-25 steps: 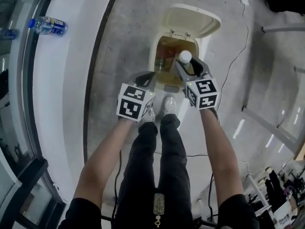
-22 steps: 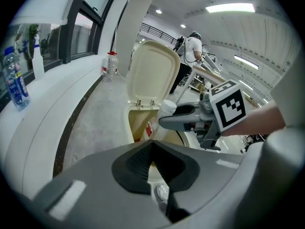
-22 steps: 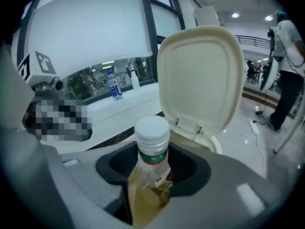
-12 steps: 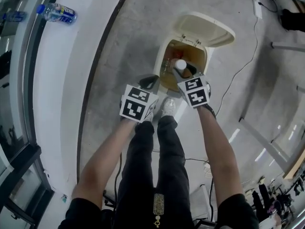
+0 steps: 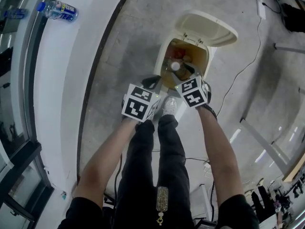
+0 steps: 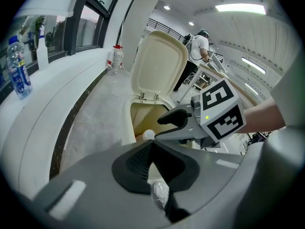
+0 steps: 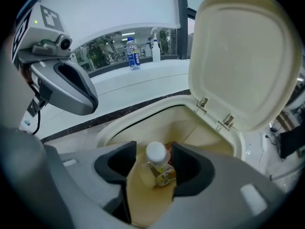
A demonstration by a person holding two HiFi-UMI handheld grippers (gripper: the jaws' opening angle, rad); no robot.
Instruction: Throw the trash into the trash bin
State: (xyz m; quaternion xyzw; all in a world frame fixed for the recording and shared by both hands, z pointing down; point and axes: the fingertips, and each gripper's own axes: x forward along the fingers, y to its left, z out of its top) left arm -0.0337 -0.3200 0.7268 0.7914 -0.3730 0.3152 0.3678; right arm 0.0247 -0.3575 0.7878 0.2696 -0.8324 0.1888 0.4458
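Observation:
The cream trash bin [image 5: 160, 52] stands on the floor with its lid [image 5: 208, 28] swung up. My right gripper [image 5: 184, 71] hangs over the bin's mouth. A clear bottle with a white cap [image 5: 175, 66] sits between its jaws. In the right gripper view the right gripper [image 7: 153, 150] has just been opening: bin interior shows between the left pad and the bottle [image 7: 157, 159], so the pads do not press it. My left gripper [image 5: 148, 81] hovers left of the bin's front; in its own view the left gripper [image 6: 152, 145] has tips together, holding nothing.
A white ledge [image 5: 62, 80] runs along the left with a water bottle [image 5: 57, 9] on it. Another bottle [image 7: 132, 53] and a spray bottle [image 7: 156, 44] stand on the ledge. The person's shoes [image 5: 169, 105] are at the bin's foot. A cable [image 5: 240, 73] trails right.
My right gripper sank toward the bin's mouth with the bottle, rolled, and its jaws spread. The left gripper stayed about where it was.

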